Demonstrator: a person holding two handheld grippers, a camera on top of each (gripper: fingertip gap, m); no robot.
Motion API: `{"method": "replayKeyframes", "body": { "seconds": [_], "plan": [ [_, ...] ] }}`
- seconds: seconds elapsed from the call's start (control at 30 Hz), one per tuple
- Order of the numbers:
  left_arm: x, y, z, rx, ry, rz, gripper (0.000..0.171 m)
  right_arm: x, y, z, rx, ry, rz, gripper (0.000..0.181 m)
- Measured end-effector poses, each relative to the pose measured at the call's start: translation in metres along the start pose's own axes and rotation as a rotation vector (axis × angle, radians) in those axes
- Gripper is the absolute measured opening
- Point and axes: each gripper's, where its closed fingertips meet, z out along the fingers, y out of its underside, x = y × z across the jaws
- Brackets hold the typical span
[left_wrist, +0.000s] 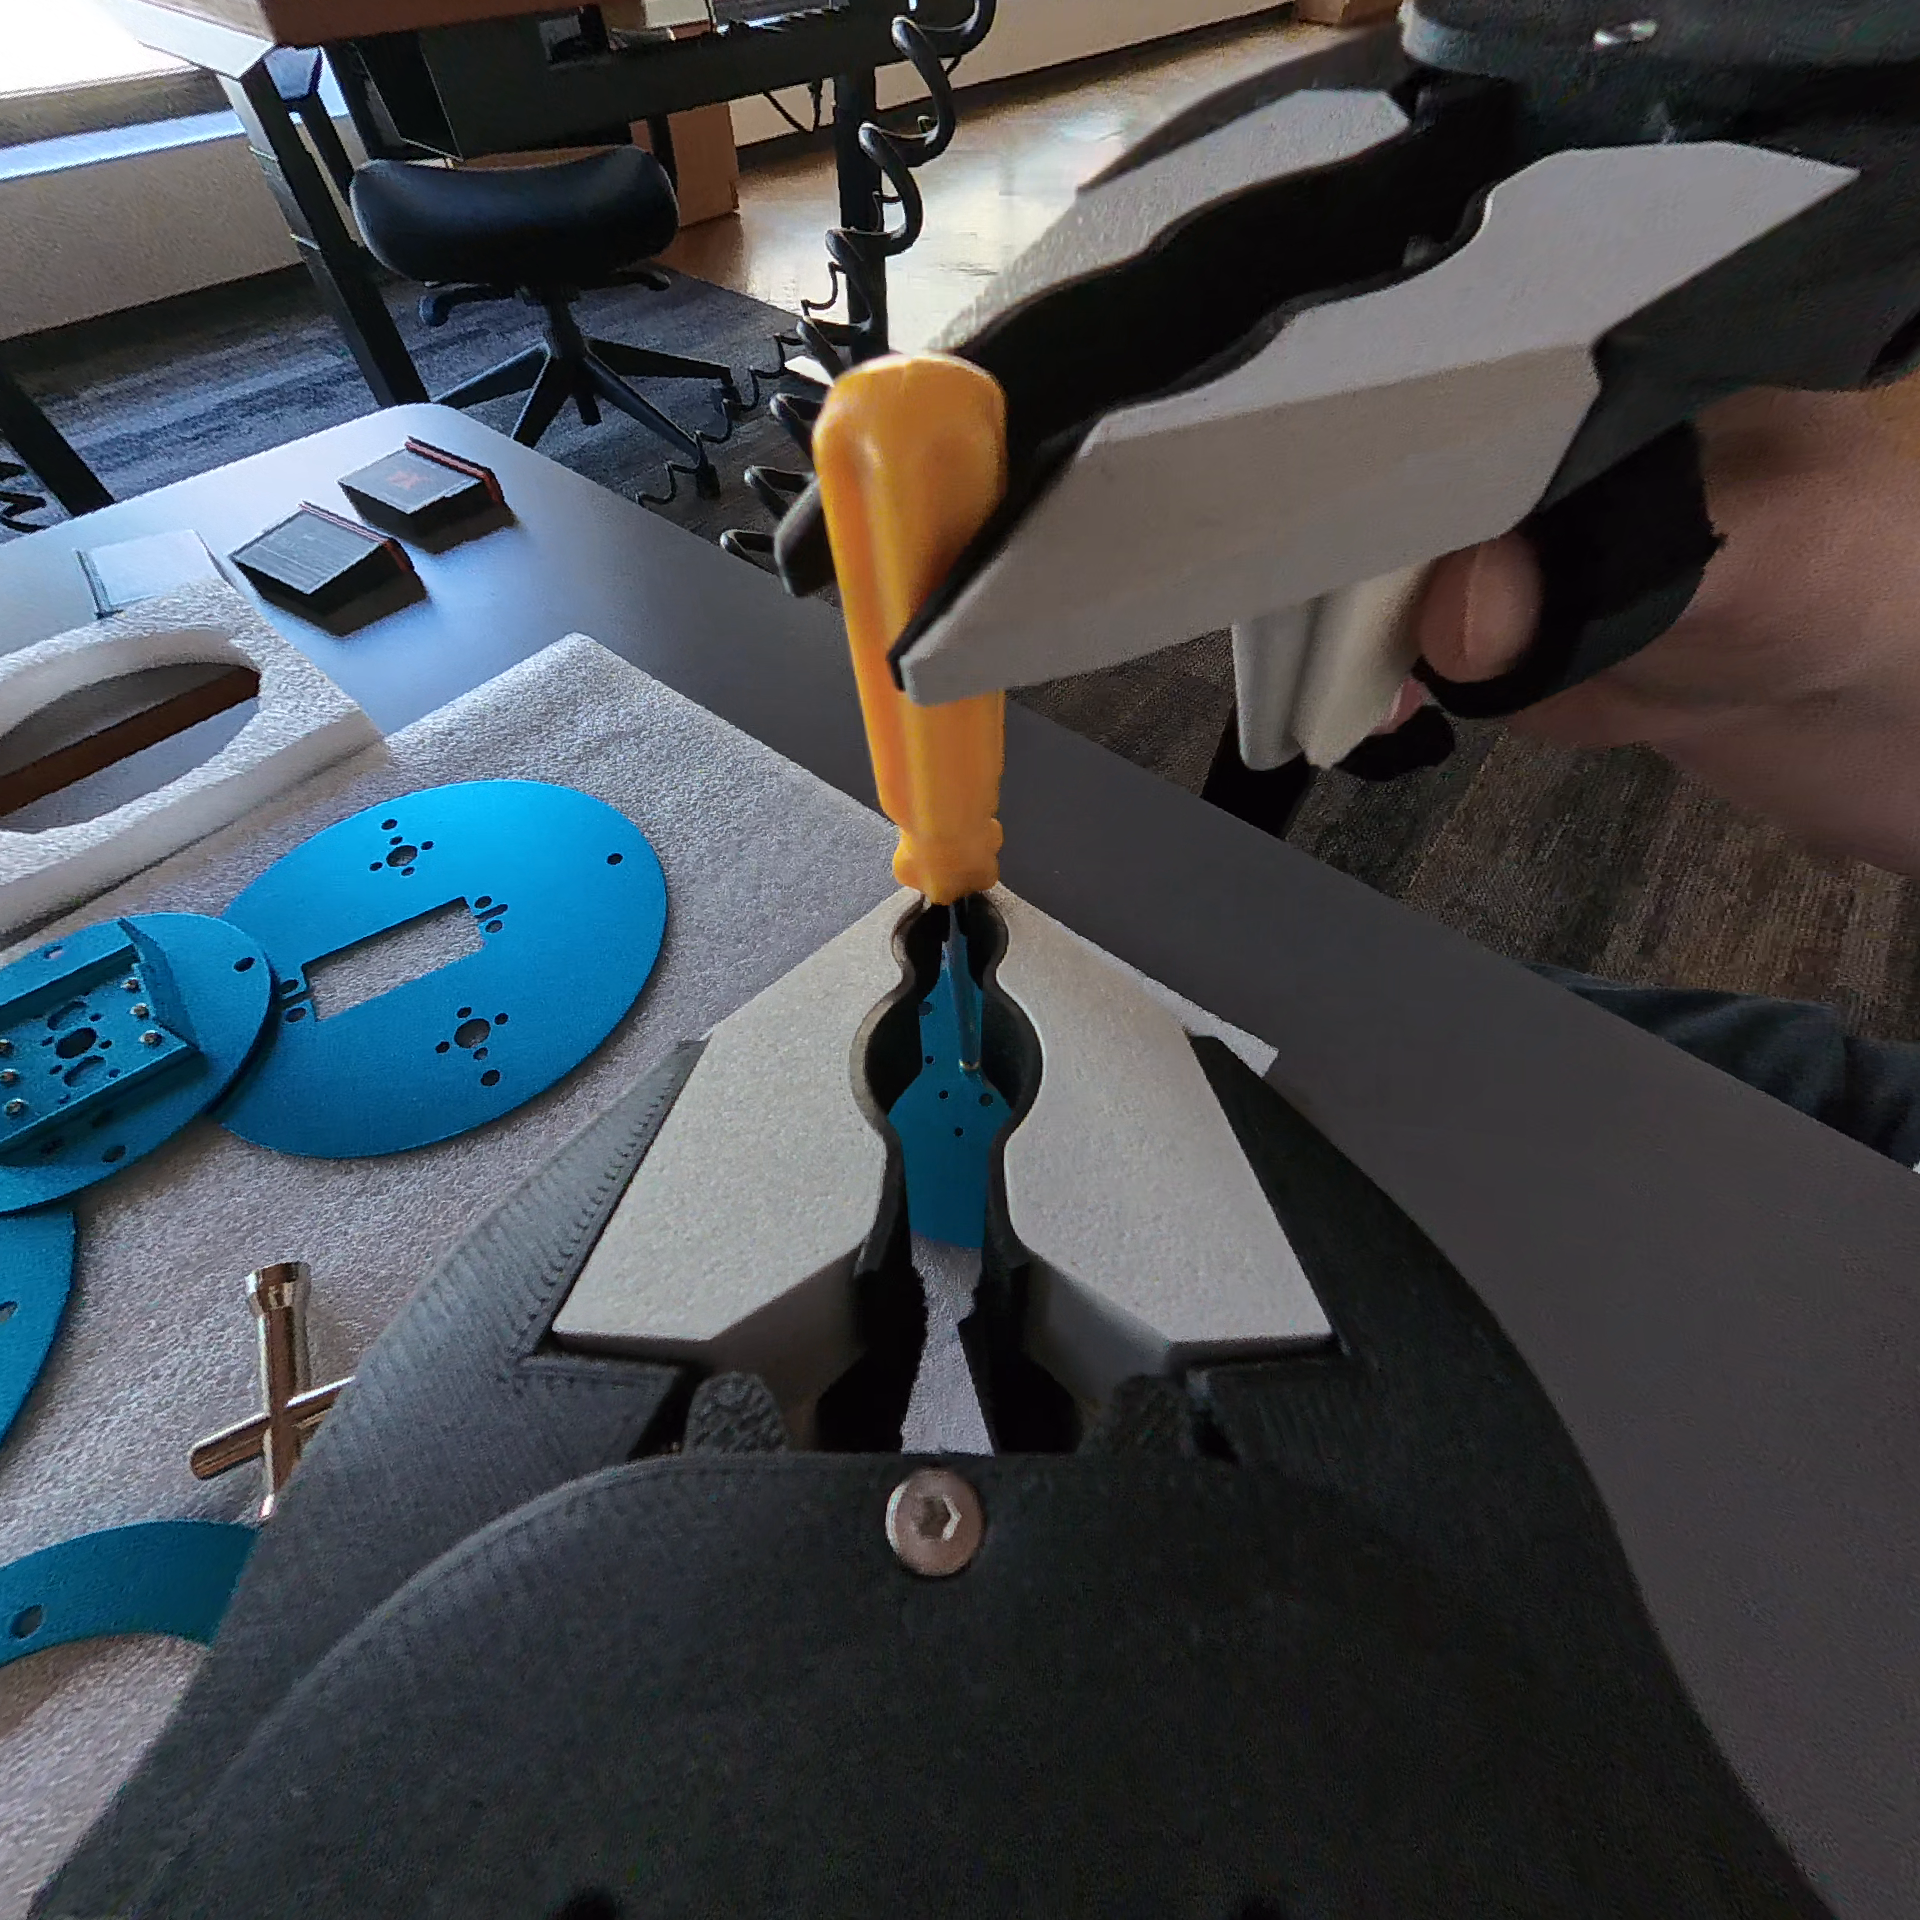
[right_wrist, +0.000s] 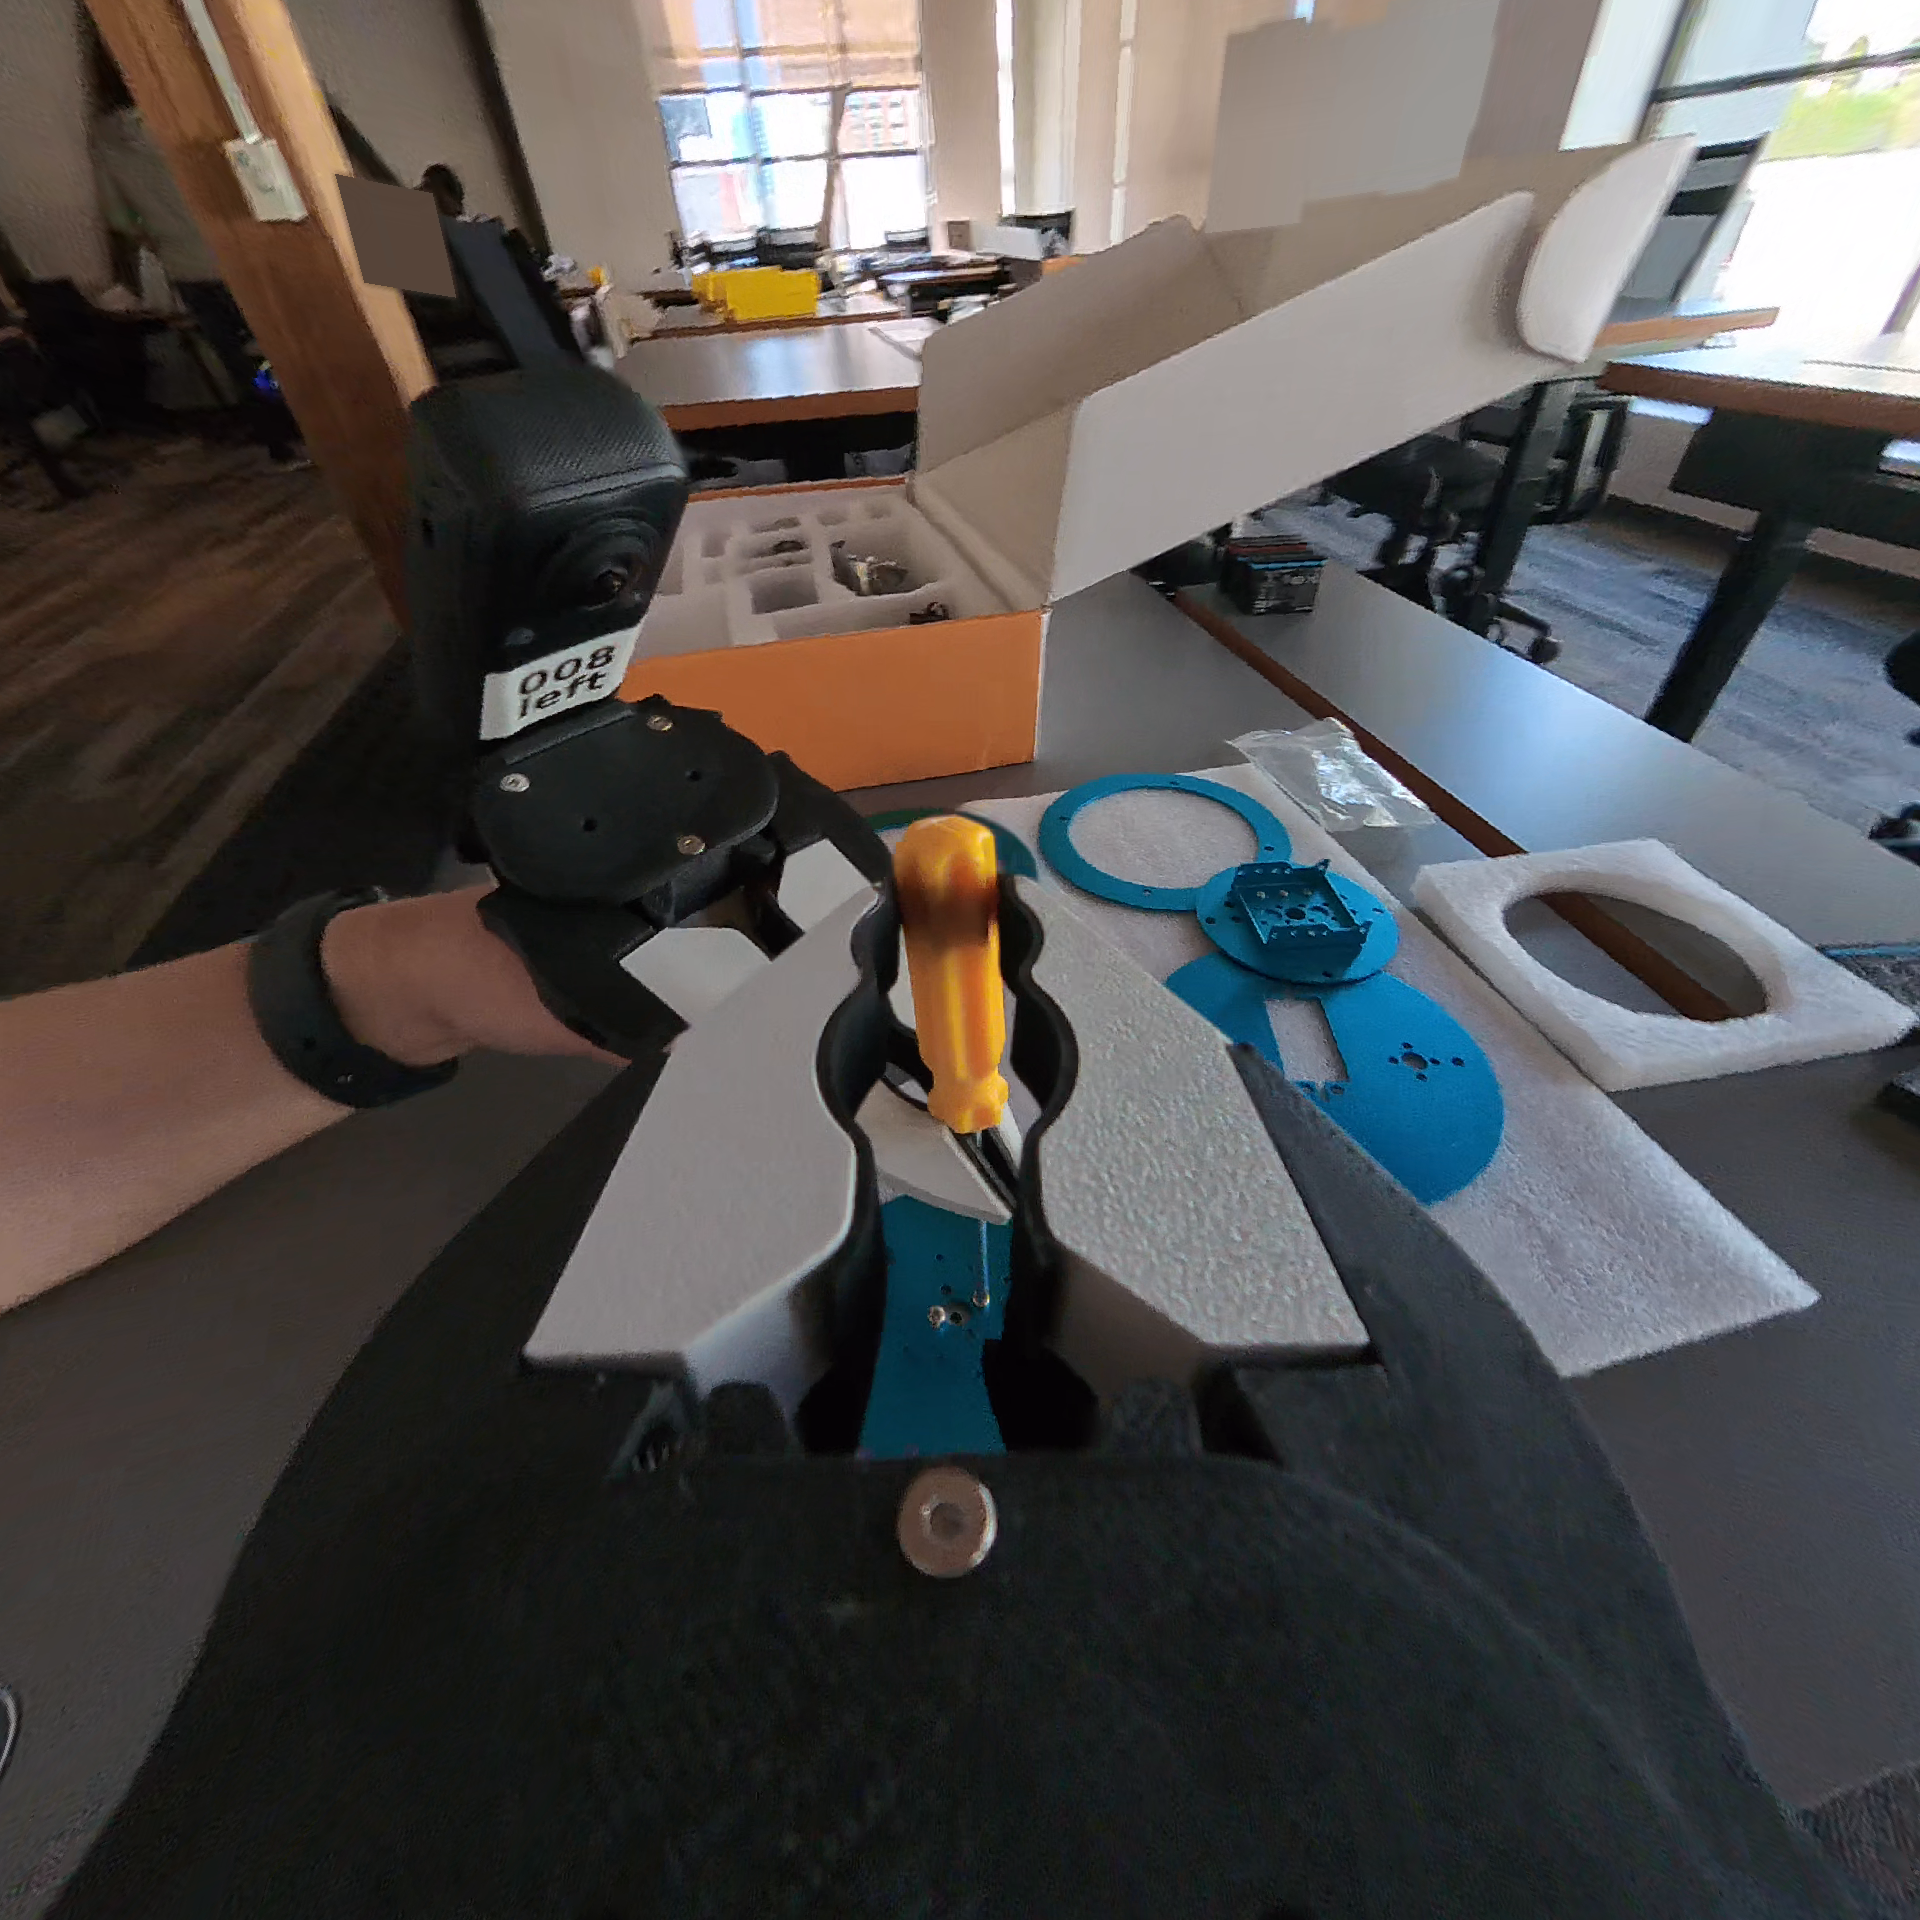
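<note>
The yellow screwdriver (left_wrist: 914, 623) stands almost upright, its tip on a small blue plate (left_wrist: 948, 1138). The right gripper (right_wrist: 951, 935) is closed around its handle. The left gripper (left_wrist: 951, 920) is closed on that plate. At nine o'clock, more blue plates (left_wrist: 447, 966) lie on white foam (left_wrist: 644, 748).

Screwdriver tip (left_wrist: 968, 1062) too small to tell what it met, small blue plate (right_wrist: 940, 1340) mostly hidden between gripper fingers, cross-shaped metal wrench (left_wrist: 272, 1382) partly covered by the left gripper's body, blue ring (left_wrist: 94, 1590) cut by the picture's edge, box contents (right_wrist: 831, 571) blurred
</note>
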Motion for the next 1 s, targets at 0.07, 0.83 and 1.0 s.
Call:
{"method": "replayKeyframes", "body": {
  "seconds": [0.07,0.83,1.0],
  "plan": [
    [0.001,0.0,-0.001,0.002,0.005,0.007,0.003,-0.003,-0.003,-0.001,-0.03,-0.126,-0.039,0.032],
    [0.005,-0.001,0.008,-0.011,-0.005,0.043,0.003,0.003,-0.002,-0.008,-0.13,-0.263,-0.078,0.016],
    [0.006,0.0,0.011,-0.021,-0.01,0.053,0.003,0.01,-0.003,-0.012,0.006,0.034,0.036,0.016]
  ]
}}
